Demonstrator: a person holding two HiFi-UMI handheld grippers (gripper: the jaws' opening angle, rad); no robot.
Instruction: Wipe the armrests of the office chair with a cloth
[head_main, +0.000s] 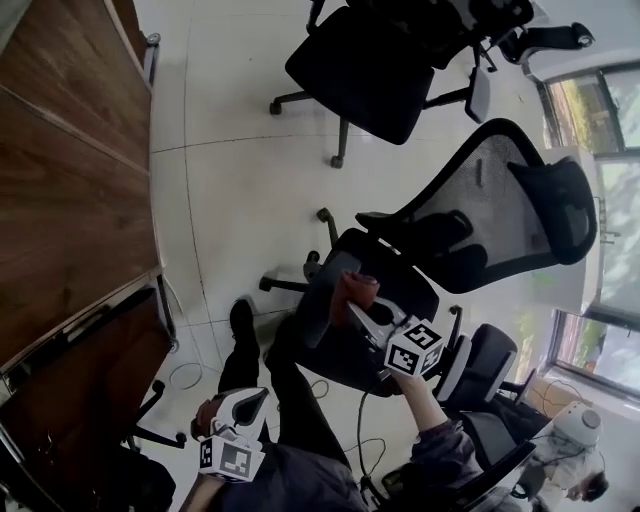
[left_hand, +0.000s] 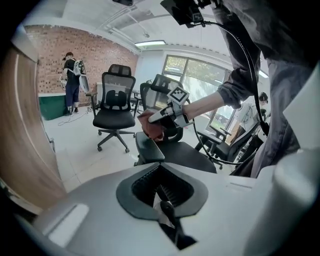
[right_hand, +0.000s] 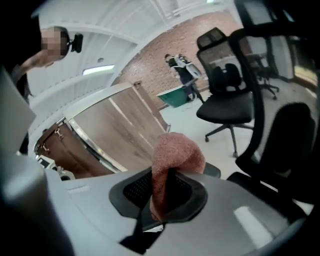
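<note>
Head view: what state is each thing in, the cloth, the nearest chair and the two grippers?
cloth: bunched, gripped.
armrest: cloth over it.
chair: upright, nobody seated.
right gripper: fingers shut on cloth.
left gripper: fingers shut, empty.

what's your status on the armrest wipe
Right gripper shut on cloth, cloth at chair armrest. Left gripper shut, empty, held aside. Nothing in the way.

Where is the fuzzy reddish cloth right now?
The cloth is pinched in the right gripper, near the middle of the head view. It sits against the armrest of the black mesh office chair.
</note>
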